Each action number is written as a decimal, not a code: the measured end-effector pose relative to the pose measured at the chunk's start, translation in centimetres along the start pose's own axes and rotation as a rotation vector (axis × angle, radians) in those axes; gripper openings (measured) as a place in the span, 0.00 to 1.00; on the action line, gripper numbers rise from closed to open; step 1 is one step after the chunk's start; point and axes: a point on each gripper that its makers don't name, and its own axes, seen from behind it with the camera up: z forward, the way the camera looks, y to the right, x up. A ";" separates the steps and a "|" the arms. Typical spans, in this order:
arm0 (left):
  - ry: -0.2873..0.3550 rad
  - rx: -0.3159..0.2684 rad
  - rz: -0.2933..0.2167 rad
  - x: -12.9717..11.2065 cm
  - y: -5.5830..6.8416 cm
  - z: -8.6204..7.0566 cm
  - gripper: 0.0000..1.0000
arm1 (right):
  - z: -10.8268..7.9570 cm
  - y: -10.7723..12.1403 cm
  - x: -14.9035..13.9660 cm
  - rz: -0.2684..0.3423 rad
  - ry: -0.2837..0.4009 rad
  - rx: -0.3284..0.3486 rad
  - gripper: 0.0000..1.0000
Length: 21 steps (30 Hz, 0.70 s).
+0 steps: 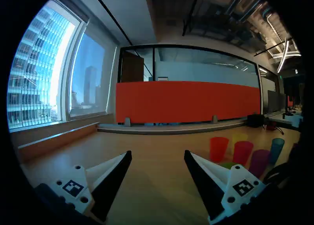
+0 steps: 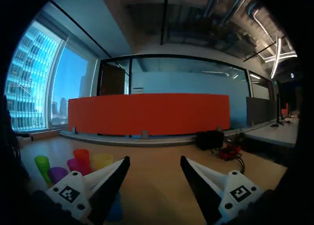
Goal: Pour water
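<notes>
A pale wooden tabletop runs back to a long orange partition. Behind it stands a black-framed glass wall with a brown door at its left. Tall windows on the left show towers in daylight. Pipes cross the bare ceiling near strip lights. In the right gripper view a black box, perhaps a power unit, sits among cables.

The table is pale brown wood grain. The screen along its far edge is plain orange-red. On the table are an orange cup, a yellow cup, a pink cup, a purple cup, a teal cup and a green cup. The left gripper and right gripper are white, black on the inner faces, with black-and-white square markers.
</notes>
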 end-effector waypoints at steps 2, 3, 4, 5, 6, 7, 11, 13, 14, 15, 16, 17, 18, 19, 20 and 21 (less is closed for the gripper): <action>0.000 0.000 0.000 0.0 0.0 0.0 0.99 | 0.0 0.2 -0.5 -0.001 -0.006 -0.002 1.00; 0.000 0.000 0.000 0.0 0.0 0.0 1.00 | 0.0 0.3 -0.7 -0.002 -0.008 -0.003 1.00; 0.000 0.000 0.000 0.0 0.0 0.0 1.00 | 0.0 0.4 -0.8 -0.003 -0.010 -0.005 1.00; 0.000 0.000 0.000 0.0 0.0 0.0 1.00 | 0.0 0.5 -1.0 -0.004 -0.013 -0.008 1.00; 0.000 0.000 0.000 0.0 0.0 0.0 1.00 | 0.0 0.6 -1.2 -0.005 -0.016 -0.009 1.00; 0.000 0.000 0.000 0.0 0.0 0.0 1.00 | 0.0 0.6 -1.3 -0.006 -0.019 -0.008 1.00; 0.000 0.000 0.000 0.0 0.0 0.0 1.00 | 0.1 0.9 -1.8 -0.006 -0.033 -0.014 1.00; 0.000 0.000 0.000 0.0 0.0 0.0 1.00 | 0.1 1.1 -2.0 -0.006 -0.036 -0.018 1.00; 0.000 0.000 0.000 0.0 0.0 0.0 1.00 | 0.1 1.2 -2.0 -0.006 -0.037 -0.020 1.00; 0.000 0.000 0.000 0.0 0.0 0.0 1.00 | 0.1 1.3 -2.1 -0.007 -0.037 -0.021 1.00; 0.000 0.000 0.000 0.0 0.0 0.0 1.00 | 0.1 1.3 -2.1 -0.007 -0.036 -0.021 1.00; 0.000 0.000 0.000 0.0 0.0 0.0 1.00 | 0.0 1.3 -2.1 -0.007 -0.035 -0.021 1.00; 0.000 0.000 0.000 0.0 0.0 -0.1 1.00 | 0.0 1.3 -2.0 -0.007 -0.034 -0.021 1.00; 0.000 0.000 0.000 0.0 0.0 -0.1 1.00 | 0.0 1.3 -2.0 -0.008 -0.033 -0.021 1.00; 0.000 0.000 0.000 0.0 0.0 -0.1 1.00 | 0.0 1.3 -2.0 -0.009 -0.033 -0.021 1.00; 0.000 0.000 0.000 0.0 -0.1 -0.1 1.00 | 0.0 1.3 -2.0 -0.010 -0.032 -0.020 1.00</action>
